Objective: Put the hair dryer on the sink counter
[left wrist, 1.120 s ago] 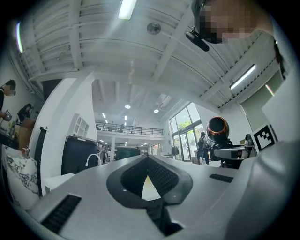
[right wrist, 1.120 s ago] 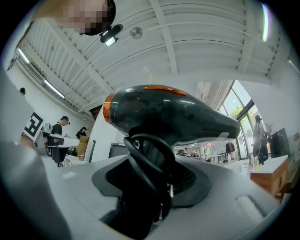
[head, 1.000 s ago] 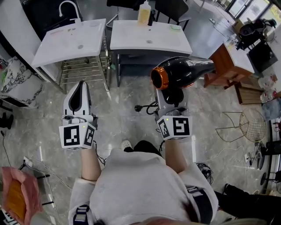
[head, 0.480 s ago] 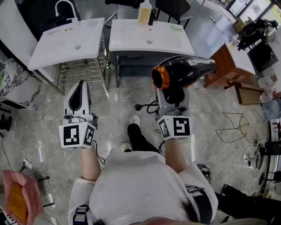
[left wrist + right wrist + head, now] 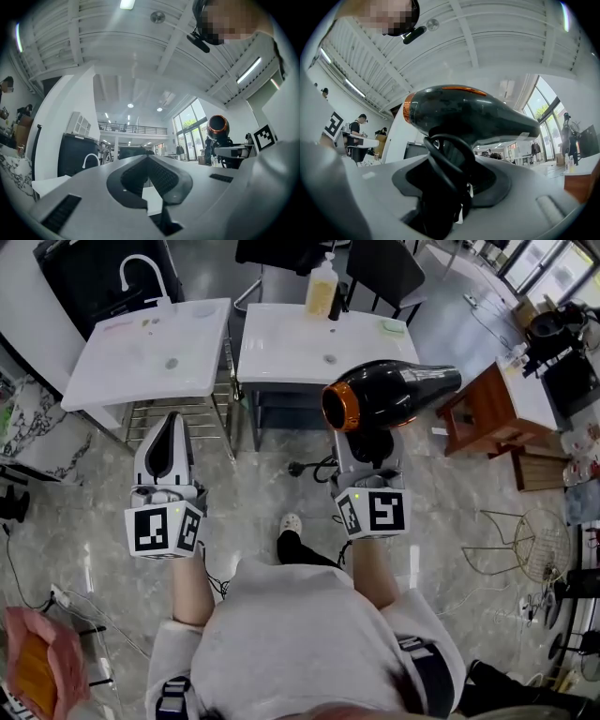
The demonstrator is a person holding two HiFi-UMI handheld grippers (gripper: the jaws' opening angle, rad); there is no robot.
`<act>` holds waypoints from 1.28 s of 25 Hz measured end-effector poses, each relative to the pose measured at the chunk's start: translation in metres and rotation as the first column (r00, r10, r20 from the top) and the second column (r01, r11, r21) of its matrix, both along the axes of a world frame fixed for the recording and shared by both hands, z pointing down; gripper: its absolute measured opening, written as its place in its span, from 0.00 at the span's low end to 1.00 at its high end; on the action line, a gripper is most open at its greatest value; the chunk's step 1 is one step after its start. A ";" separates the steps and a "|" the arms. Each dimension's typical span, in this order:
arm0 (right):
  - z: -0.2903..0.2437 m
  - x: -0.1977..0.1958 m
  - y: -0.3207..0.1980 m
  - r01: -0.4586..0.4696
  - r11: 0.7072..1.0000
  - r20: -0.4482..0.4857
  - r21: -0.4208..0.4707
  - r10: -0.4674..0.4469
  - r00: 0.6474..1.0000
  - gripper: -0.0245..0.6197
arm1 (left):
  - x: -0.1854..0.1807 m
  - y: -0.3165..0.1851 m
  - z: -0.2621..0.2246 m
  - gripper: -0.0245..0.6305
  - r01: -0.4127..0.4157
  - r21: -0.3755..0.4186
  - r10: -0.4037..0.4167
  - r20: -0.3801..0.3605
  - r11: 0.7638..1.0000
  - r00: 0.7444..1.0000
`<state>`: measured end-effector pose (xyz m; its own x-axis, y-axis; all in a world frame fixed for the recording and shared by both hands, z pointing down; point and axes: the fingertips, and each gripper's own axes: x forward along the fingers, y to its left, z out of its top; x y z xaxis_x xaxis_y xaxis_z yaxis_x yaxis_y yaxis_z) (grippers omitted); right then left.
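A black hair dryer (image 5: 389, 395) with an orange ring at its rear stands upright in my right gripper (image 5: 368, 444), which is shut on its handle. The barrel points right, and its cord hangs down to a plug (image 5: 297, 469) above the floor. In the right gripper view the hair dryer (image 5: 468, 115) fills the middle, with the looped cord (image 5: 447, 159) between the jaws. My left gripper (image 5: 167, 442) is shut and holds nothing. Two white sink counters lie ahead: the left sink counter (image 5: 150, 352) with a tap, and the right sink counter (image 5: 319, 348) just beyond the dryer.
A yellow bottle (image 5: 321, 289) and a dark bottle stand at the right counter's back edge. A metal rack (image 5: 178, 404) sits under the left counter. A wooden cabinet (image 5: 492, 409) stands at the right, with a wire basket (image 5: 525, 521) on the floor.
The view has shifted so both counters sit a little lower and nearer. The person's foot has moved on the floor. Both grippers keep their pose, the dryer still held.
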<state>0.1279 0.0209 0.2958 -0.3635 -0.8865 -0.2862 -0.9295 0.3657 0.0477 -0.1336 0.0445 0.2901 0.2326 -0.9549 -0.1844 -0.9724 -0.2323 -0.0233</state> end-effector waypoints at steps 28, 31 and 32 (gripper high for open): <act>0.018 0.008 -0.189 0.129 0.991 0.006 -0.048 -0.128 0.992 0.42 | 0.030 -0.168 0.002 0.05 0.073 -0.011 -0.073 0.006 0.997 0.997; 0.021 0.001 -0.207 0.117 0.992 0.014 -0.056 -0.116 0.993 0.42 | 0.023 -0.188 0.004 0.05 0.061 -0.011 -0.061 0.004 0.998 0.998; 0.022 -0.002 -0.214 0.110 0.992 0.013 -0.059 -0.109 0.994 0.42 | 0.020 -0.197 0.004 0.05 0.055 -0.011 -0.054 0.004 0.998 0.999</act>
<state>0.1263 -0.1932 0.3177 -0.4565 -0.8571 -0.2386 -0.8841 0.4670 0.0138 -0.1133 -0.1521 0.2946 0.1807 -0.9682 -0.1730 -0.9835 -0.1792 -0.0241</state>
